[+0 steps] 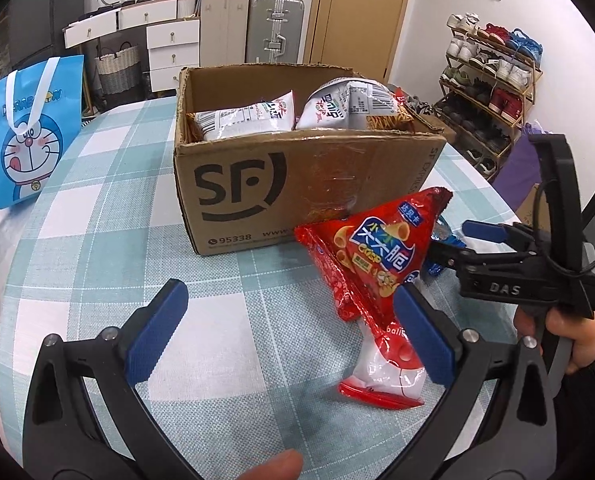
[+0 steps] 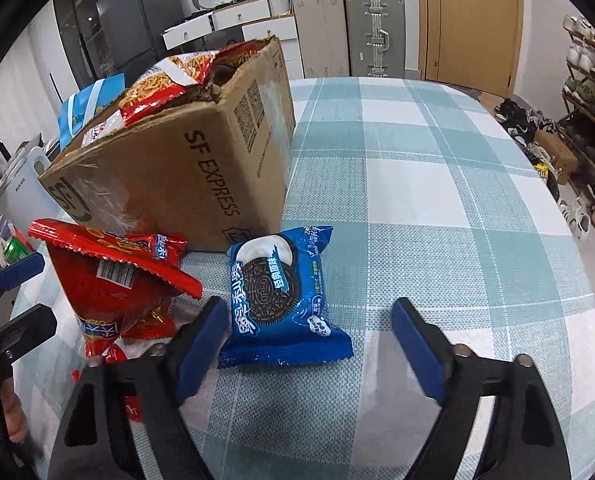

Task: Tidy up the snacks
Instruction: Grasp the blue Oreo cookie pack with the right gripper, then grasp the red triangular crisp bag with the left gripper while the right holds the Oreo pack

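Note:
A cardboard SF box (image 1: 297, 176) stands on the checked tablecloth with white snack bags (image 1: 249, 118) and a noodle-snack bag (image 2: 165, 80) inside. A red triangular crisp bag (image 1: 377, 252) leans at the box's front corner, on top of a red-and-white pack (image 1: 385, 376). My left gripper (image 1: 289, 300) is open over bare cloth, its right finger beside the red bag. A blue Oreo pack (image 2: 281, 296) lies flat beside the box (image 2: 169, 176). My right gripper (image 2: 309, 308) is open around it: the left pad is at the pack's edge, the right pad well apart.
A blue cartoon tote bag (image 1: 29, 132) stands at the table's left edge. Beyond the table are suitcases (image 1: 273, 28), white drawers and a shoe rack (image 1: 489, 80). The tablecloth (image 2: 437, 184) stretches bare to the right of the box. A hand (image 1: 569, 336) holds the right gripper.

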### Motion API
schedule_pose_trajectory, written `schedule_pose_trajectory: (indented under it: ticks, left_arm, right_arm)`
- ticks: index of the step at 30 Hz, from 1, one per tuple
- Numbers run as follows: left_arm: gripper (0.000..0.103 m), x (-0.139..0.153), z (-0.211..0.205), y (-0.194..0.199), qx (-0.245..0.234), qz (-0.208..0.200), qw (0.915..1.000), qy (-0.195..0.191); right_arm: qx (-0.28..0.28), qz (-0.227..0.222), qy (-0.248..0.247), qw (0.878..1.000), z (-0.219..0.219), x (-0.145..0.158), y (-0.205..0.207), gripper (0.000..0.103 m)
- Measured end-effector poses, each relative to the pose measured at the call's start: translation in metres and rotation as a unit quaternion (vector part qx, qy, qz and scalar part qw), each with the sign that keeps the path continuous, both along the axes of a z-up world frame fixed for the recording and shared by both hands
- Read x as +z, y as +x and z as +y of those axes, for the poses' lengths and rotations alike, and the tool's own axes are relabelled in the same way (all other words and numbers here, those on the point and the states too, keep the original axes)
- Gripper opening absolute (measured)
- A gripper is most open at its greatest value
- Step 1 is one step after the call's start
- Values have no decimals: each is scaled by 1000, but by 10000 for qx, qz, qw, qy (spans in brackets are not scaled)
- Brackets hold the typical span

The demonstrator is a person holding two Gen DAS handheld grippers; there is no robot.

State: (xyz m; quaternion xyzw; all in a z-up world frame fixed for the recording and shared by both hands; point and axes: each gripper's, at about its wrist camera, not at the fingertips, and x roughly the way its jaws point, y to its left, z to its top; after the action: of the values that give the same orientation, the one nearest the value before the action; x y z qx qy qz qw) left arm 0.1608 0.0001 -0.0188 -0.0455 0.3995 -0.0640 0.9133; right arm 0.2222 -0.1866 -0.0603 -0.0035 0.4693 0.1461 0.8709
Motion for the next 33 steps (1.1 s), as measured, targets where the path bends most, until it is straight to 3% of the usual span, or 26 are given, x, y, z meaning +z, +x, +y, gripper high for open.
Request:
schedule_pose_trajectory:
  ticks: [4, 9, 11, 33]
  left_arm:
    - [102, 0, -1, 3, -17, 22, 10000, -11]
    - [102, 1, -3, 5, -87, 5, 10000, -5]
    - [102, 1, -4, 6, -104, 4, 9999, -23]
    - [102, -7, -33, 32, -463, 213, 9983, -279]
  right_arm:
    - [37, -37, 86, 9999, -1, 2, -1, 71]
    - [133, -110, 193, 9997, -2, 6, -5, 48]
    - [157, -151, 224, 9995, -2, 8, -7, 44]
    - [19, -332, 444, 9985, -19, 21, -35, 43]
